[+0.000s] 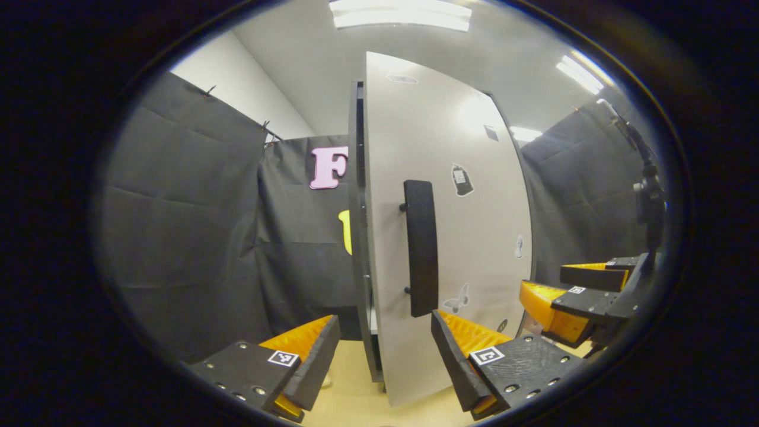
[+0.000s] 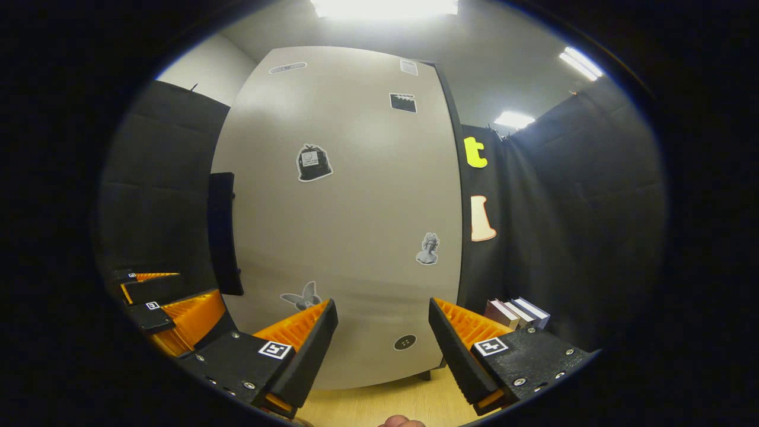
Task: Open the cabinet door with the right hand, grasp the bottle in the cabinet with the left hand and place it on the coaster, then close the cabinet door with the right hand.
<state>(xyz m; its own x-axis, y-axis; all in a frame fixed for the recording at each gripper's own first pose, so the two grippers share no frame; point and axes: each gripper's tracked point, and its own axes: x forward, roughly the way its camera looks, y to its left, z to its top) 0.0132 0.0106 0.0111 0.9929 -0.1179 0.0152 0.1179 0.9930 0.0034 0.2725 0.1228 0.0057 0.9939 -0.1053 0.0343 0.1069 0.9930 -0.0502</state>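
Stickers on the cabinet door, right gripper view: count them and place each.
7 on the cabinet door: oval top left, pale one top right, clapperboard, bag-shaped, bust, butterfly, round dark one. The gripper fingers may hide more.

Black cloth [image 1: 195, 225] hangs in creased panels around the booth, ahead of the left gripper's fingers and off to both sides, with a plain white wall [image 1: 243, 89] rising above it up to a pale ceiling [image 2: 504, 65]. Long strip lights [image 1: 400, 15] glow overhead, one straight above and others up to the right [image 2: 581, 62]. Below the fingers lies a light wood surface [image 2: 403, 400], and low to the right of the right gripper's fingers a short row of books [image 2: 516, 313] stands against the cloth.
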